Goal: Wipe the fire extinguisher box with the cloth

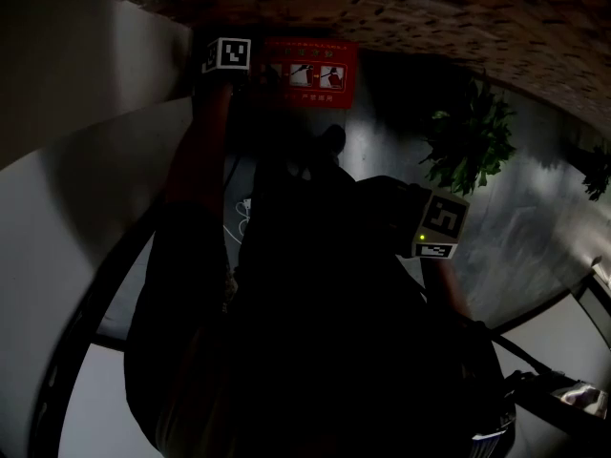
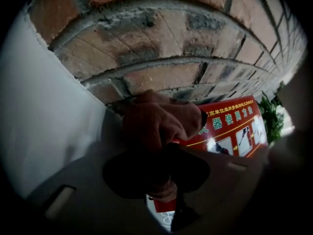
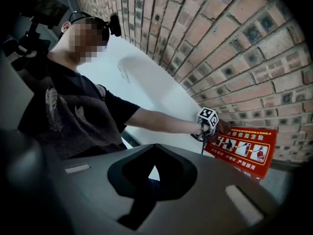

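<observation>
We had the left gripper (image 2: 159, 148) closed tight on a bunched reddish cloth (image 2: 156, 124), pressed to the upper left corner of the red fire extinguisher box (image 2: 234, 129). The box stood against the brick wall (image 2: 171, 48), at the top centre of the head view. Bunching the cloth put a thick pad between jaws and box, likely for a wipe along the top edge. The right gripper (image 3: 146, 180) hung at centre right of the head view with nothing between its jaws. We could not judge their gap. It was probably there to leave the wiping arm room.
</observation>
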Motion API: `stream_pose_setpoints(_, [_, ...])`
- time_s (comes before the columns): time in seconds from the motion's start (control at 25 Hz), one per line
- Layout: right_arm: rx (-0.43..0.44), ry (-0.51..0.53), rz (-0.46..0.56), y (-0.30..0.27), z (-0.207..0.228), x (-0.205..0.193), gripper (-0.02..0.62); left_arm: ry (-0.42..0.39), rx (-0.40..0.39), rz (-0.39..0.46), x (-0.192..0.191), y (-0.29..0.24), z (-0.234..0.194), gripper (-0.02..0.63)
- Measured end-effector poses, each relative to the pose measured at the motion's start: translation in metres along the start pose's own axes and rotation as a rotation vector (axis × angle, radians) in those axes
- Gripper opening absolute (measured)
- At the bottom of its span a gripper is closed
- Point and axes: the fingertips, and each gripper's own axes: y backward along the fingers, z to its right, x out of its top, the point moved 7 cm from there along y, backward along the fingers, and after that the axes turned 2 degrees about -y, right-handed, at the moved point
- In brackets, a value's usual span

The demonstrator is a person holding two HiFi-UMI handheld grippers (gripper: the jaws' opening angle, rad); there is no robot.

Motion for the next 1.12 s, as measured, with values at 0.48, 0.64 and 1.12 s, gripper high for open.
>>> stream_pose_setpoints(0.48, [-0.114, -0.086, -0.031, 0.008, 0.043, -0.008, -0.002, -0.123, 0.048, -0.014, 0.006, -0.003, 0.015, 0.104])
stream_pose_setpoints(0.64, [-0.148, -0.034, -0.154, 0.002, 0.066, -0.010, -0.002, -0.159, 0.025, -0.014, 0.007, -0.004, 0.026, 0.104])
stream_pose_setpoints(1.12, [-0.260, 0.128, -0.467, -0.011, 0.136, -0.017, -0.002, -0.182, -0.025, -0.001, 0.014, -0.002, 0.057, 0.101])
